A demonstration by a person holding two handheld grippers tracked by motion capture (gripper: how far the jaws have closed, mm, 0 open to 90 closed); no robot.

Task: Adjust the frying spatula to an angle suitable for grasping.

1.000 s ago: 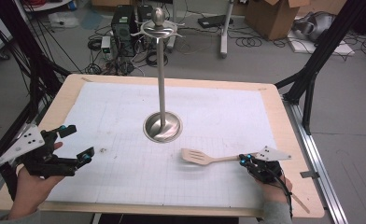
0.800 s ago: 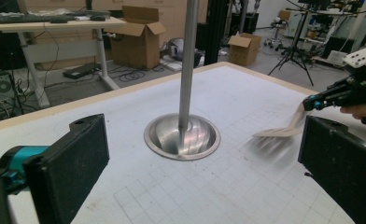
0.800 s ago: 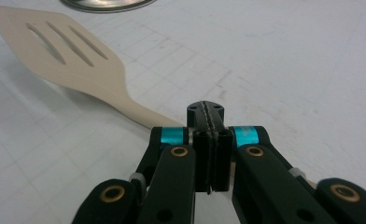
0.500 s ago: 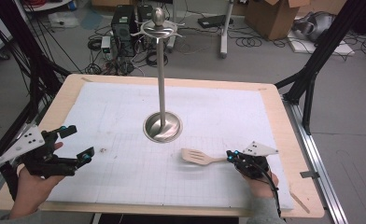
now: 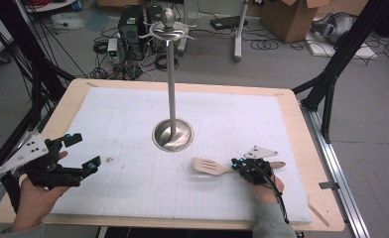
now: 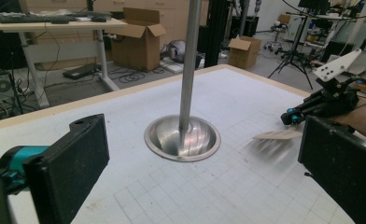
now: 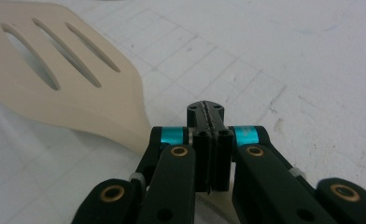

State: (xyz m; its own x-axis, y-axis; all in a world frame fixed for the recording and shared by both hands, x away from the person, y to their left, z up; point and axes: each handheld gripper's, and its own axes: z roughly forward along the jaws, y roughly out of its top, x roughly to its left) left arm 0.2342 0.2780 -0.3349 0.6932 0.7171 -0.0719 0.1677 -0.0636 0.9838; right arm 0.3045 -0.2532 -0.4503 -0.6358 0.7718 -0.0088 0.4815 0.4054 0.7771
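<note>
A pale wooden slotted spatula (image 5: 207,166) lies flat on the white gridded mat, right of centre, blade to the left. My right gripper (image 5: 236,163) hovers low over its handle, jaws shut against each other; the handle's end sticks out to the right. In the right gripper view the closed tips (image 7: 205,109) sit just above the handle, where it widens into the blade (image 7: 69,84). Whether they touch the wood I cannot tell. My left gripper (image 5: 83,150) rests at the front left, open, with nothing between its wide black pads (image 6: 78,158).
A tall metal stand with a round base (image 5: 172,135) and hooks at its top (image 5: 168,29) rises from the middle of the mat. The wooden table edge (image 5: 326,208) frames the mat. Beyond lie cables, boxes and black frame legs on the floor.
My right gripper has slid leftward along the spatula handle towards the blade, staying shut. The spatula and my left gripper have not moved.
</note>
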